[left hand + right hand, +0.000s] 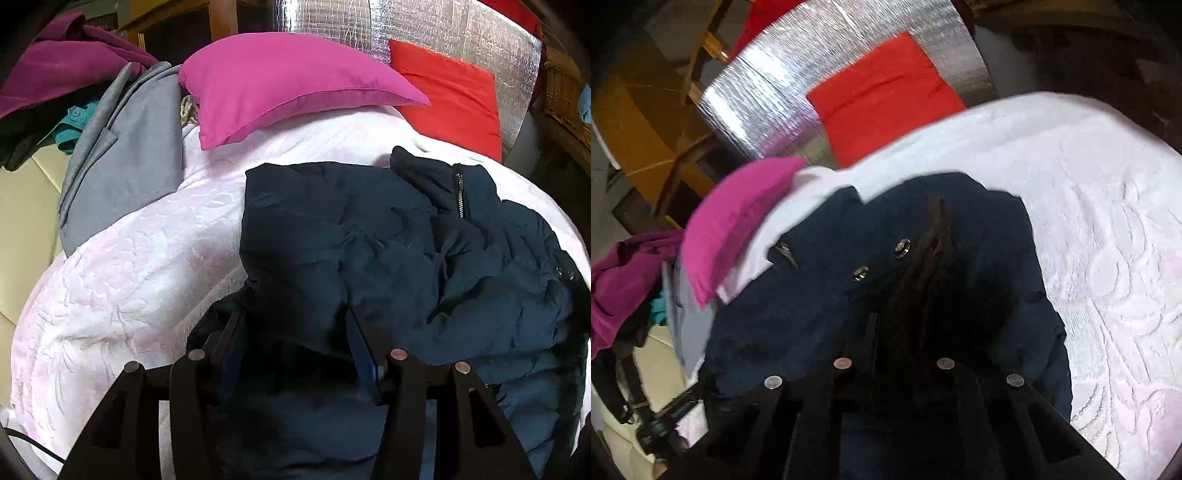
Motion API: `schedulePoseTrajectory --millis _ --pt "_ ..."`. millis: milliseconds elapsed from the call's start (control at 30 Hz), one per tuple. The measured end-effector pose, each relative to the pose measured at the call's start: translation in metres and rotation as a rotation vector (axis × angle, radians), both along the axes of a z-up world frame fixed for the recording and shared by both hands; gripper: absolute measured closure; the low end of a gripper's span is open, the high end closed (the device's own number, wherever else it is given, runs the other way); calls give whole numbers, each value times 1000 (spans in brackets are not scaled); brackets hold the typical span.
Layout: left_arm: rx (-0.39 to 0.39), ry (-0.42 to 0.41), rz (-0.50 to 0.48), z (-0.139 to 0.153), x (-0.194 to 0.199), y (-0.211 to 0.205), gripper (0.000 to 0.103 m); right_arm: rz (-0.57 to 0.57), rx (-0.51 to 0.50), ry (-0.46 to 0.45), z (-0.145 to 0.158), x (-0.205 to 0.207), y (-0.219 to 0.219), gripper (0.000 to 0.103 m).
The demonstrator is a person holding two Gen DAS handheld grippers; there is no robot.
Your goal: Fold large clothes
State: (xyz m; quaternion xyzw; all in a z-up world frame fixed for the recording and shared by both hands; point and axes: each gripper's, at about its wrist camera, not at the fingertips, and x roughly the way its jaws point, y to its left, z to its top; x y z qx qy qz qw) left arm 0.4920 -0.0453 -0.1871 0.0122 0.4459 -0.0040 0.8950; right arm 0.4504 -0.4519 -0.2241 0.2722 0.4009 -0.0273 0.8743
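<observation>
A dark navy padded jacket (388, 236) lies bunched on a white quilted bed cover (140, 258). A zip shows near its far right. My left gripper (295, 317) is over the jacket's near edge with its jaws wide apart and navy cloth bulging up between them. In the right wrist view the same jacket (820, 295) shows two metal snap buttons and a dark fold. My right gripper (905, 332) is down in that dark fold; its fingertips are hidden in cloth and shadow.
A pink pillow (288, 81) and a red pillow (454, 99) lie at the bed's far end against a silver foil panel (424, 26). A grey garment (125, 158) and a maroon garment (62, 59) are piled at the left. Wooden furniture stands behind.
</observation>
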Motion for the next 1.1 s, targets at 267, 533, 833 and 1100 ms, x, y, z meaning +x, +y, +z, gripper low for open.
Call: schedulePoseTrajectory --millis 267,533,833,1100 --pt "106 -43 27 5 -4 0 40 3 57 54 -6 2 -5 76" --pt "21 -51 73 18 -8 29 32 -20 70 -23 17 -22 -22 49" --pt "-209 -11 66 18 -1 46 25 -162 120 -34 11 -42 -68 36" --pt "-146 -45 55 20 3 31 25 -158 118 -46 11 -39 -71 36"
